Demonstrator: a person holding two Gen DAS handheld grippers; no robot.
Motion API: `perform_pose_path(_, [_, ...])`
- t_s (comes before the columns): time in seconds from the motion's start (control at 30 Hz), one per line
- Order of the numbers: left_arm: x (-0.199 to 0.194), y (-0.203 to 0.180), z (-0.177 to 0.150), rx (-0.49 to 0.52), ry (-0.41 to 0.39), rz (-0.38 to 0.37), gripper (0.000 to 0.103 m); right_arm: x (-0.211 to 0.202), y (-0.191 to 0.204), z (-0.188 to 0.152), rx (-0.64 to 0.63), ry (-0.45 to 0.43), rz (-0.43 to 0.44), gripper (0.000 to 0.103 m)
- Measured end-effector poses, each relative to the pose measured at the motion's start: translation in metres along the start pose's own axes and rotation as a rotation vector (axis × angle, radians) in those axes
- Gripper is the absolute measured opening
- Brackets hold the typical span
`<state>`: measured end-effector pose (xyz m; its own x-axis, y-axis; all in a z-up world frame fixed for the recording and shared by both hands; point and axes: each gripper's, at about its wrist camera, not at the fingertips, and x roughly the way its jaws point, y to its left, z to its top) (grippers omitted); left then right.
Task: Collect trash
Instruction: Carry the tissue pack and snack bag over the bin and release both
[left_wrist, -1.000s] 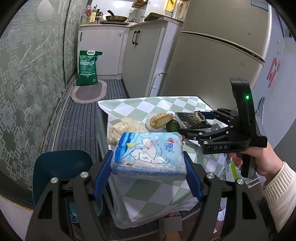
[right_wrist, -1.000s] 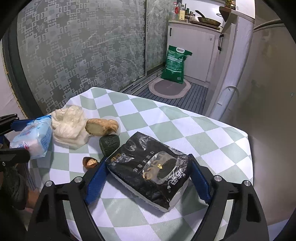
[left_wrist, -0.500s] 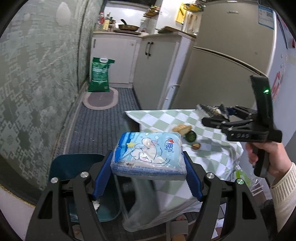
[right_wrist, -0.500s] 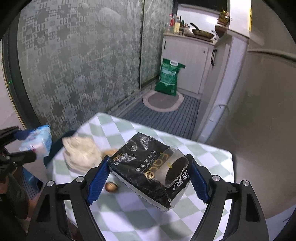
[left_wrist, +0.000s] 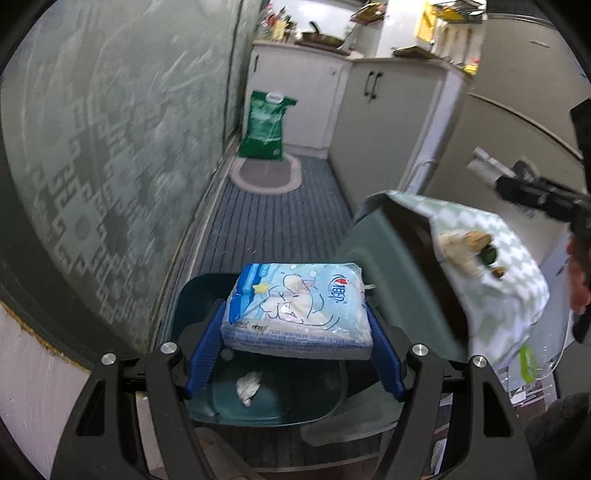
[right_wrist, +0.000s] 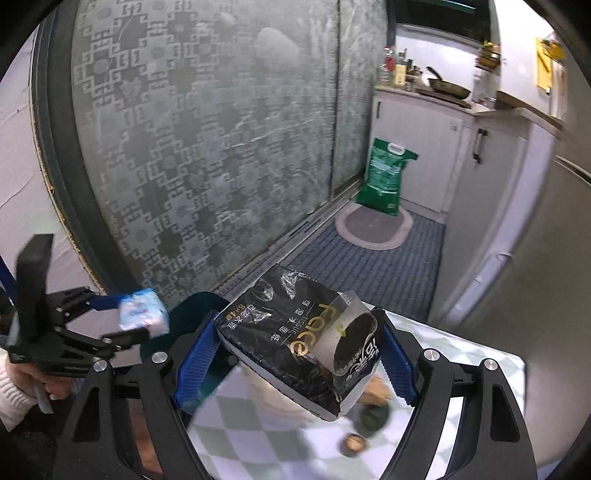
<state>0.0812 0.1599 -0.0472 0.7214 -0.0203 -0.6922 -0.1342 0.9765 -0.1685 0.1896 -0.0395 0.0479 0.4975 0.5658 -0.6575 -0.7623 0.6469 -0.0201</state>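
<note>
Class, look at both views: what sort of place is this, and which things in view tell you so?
Most likely a small home kitchen: a pan on the counter beside bottles, white cabinets, and a checked-cloth table with food scraps.

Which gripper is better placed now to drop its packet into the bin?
Left. The left gripper holds the blue tissue pack directly above the open dark bin. The right gripper holds the black tissue pack over the table.
</note>
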Motion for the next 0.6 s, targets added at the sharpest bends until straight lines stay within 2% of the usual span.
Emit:
perform_pose_path(0.3, [0.037, 0.038, -0.027, -0.025, 0.143, 0.05, 0.075, 0.04, 0.057, 0.016, -0.044, 0.064, 0.084, 0.081])
perform_pose_path(0.43, [0.048, 0.047, -0.035, -0.015, 0.183, 0.072, 0.083, 0.061, 0.082, 0.018, -0.071, 0.112, 0.101, 0.081])
perform_pose_path(0.6, [0.047, 0.05, -0.04, 0.003, 0.189, 0.078, 0.079, 0.082, 0.1, 0.017, -0.087, 0.16, 0.102, 0.081])
